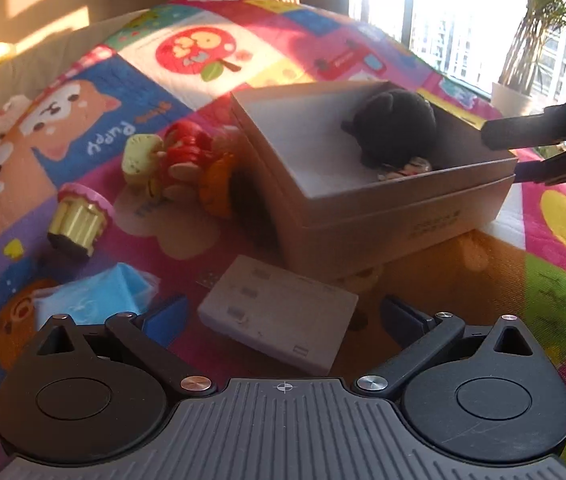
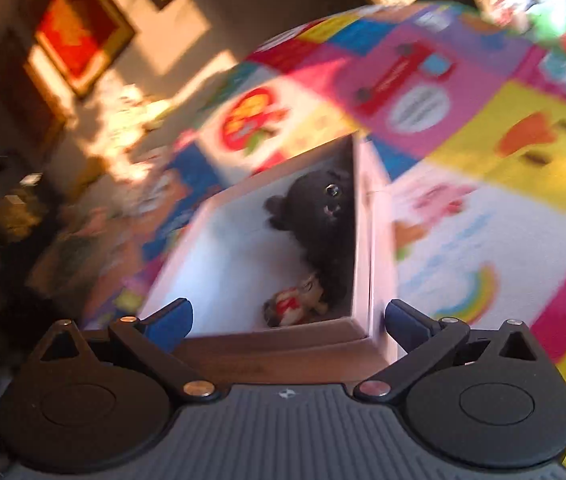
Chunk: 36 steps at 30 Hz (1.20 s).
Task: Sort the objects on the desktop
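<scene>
White charger block [image 1: 279,314] btwn spread-apart left tool [image 1: 283,320], box [image 1: 383,216] just beyond; right tool [image 2: 289,320] also apart.

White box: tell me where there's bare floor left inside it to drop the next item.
The white box is bare across its left half, from the left wall to the black plush. The right side is crowded: the plush fills the far corner and a small red-and-white figurine lies in front of it. Outside, toys crowd against its left wall; the white charger lies in front.
</scene>
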Tool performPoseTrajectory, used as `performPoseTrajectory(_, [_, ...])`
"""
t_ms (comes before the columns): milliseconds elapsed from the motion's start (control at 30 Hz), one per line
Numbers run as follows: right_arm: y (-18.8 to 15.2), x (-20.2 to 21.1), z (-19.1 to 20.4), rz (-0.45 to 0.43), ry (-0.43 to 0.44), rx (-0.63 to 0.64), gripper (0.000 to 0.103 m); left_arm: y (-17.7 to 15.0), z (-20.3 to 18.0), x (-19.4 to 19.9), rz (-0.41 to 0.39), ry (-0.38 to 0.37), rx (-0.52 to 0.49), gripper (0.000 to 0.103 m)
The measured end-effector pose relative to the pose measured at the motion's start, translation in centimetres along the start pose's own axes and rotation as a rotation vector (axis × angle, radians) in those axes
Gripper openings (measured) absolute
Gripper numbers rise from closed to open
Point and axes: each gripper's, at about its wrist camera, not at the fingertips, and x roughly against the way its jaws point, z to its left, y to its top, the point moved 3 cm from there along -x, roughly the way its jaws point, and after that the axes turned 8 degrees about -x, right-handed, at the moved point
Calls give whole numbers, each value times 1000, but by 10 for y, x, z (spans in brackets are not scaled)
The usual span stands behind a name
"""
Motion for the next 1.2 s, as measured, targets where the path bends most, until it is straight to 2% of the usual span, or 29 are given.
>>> performPoseTrajectory(200, [-9, 25, -4, -65, -77, 52, 103, -1, -18, -1, -11, -41, -45, 103])
performPoseTrajectory(300, [-16, 42, -7, -79, -86, 60, 103, -8, -38, 11, -27, -136, -52, 103])
performPoseTrajectory(400, [-23, 52, -5, -90, -105, 86, 103, -15, -62, 24, -20, -315, -18, 103])
performPoseTrajectory(467, [-29, 53, 0, -90, -130, 123, 103, -20, -79, 32, -26, -373, -31, 103])
performPoseTrajectory(533, [-34, 52, 4, -89, -164, 167, 103, -23, -91, 40, -39, -379, -65, 103])
performPoseTrajectory(633, [-30, 49, 5, -125, -220, 191, 103, -23, -92, 50, -62, -323, -86, 103])
performPoseTrajectory(833, [-4, 11, 4, -123, -268, 192, 103, -21, -61, 74, -116, -96, -13, 103])
performPoseTrajectory(933, [1, -4, 12, -88, -204, 186, 103, -28, -38, 87, -132, 35, 30, 103])
performPoseTrajectory(1000, [0, -11, 22, -54, -164, 192, 103, -33, -22, 89, -124, 92, 75, 103])
performPoseTrajectory(1133, [-14, -12, 39, 38, -40, 251, 103, -40, 6, 91, -115, 151, 169, 103])
performPoseTrajectory(1200, [-26, -4, 48, 43, -45, 312, 103, -41, 13, 92, -119, 175, 196, 103])
